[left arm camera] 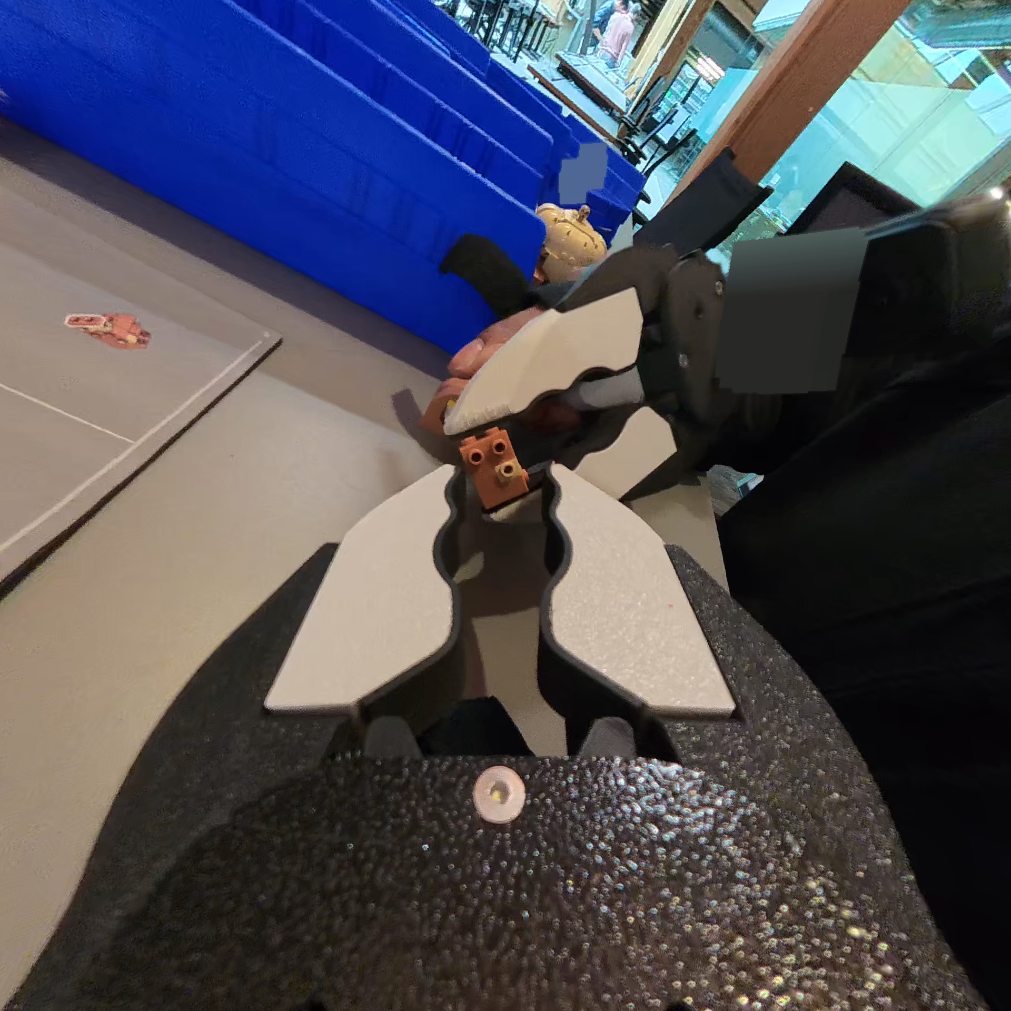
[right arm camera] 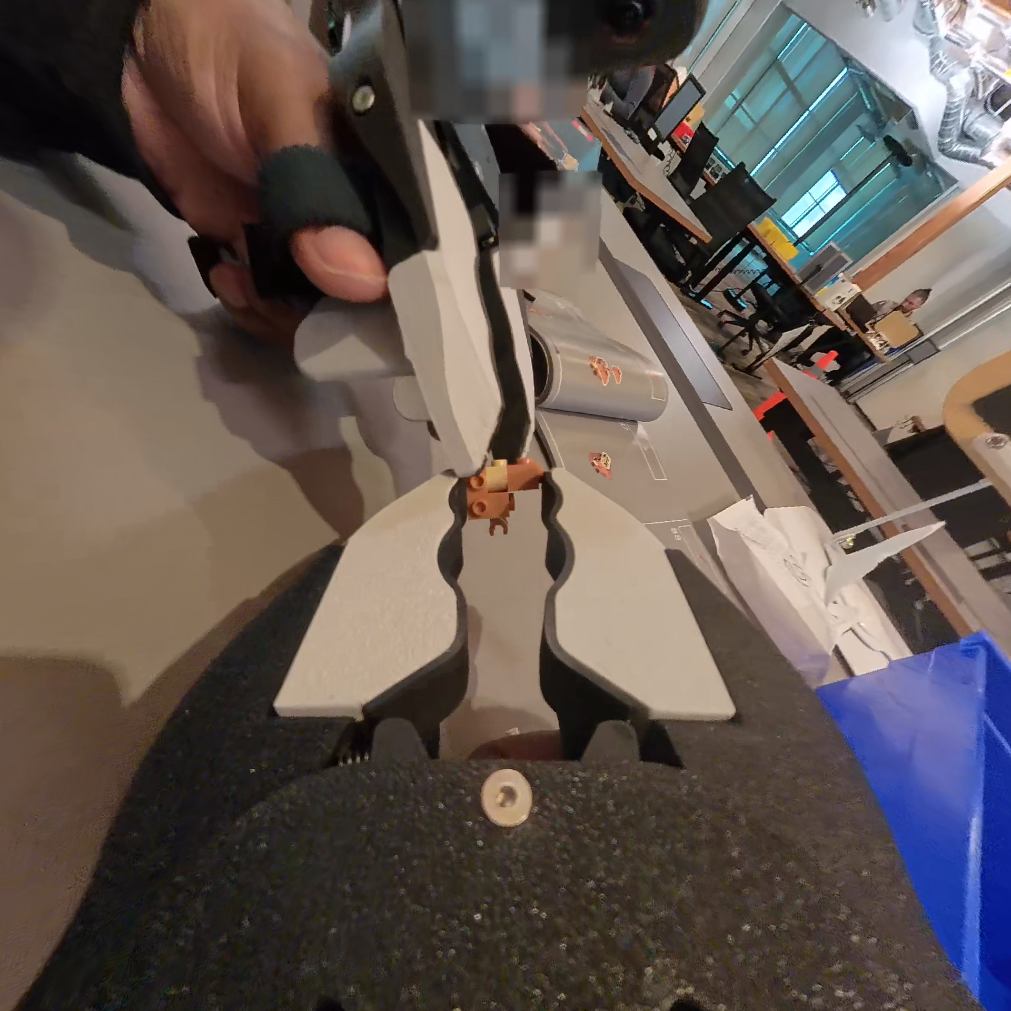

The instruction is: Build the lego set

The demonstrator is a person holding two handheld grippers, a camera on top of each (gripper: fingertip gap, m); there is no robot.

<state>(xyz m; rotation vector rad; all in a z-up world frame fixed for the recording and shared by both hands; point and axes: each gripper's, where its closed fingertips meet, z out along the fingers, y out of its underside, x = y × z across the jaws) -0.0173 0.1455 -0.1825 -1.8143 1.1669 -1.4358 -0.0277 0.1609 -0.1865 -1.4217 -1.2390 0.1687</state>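
the small brown brick cluster with one tan piece is held above the grey counter. the right tool is narrowly parted and clamped on it, a pad on each side. the left tool straddles the same cluster, but a sliver of gap shows at one pad, so it looks open. another brown model lies well apart.

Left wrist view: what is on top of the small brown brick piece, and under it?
A pale finger of the right claw lies over the brown brick piece; a pale sliver shows beneath. Its far end is covered.
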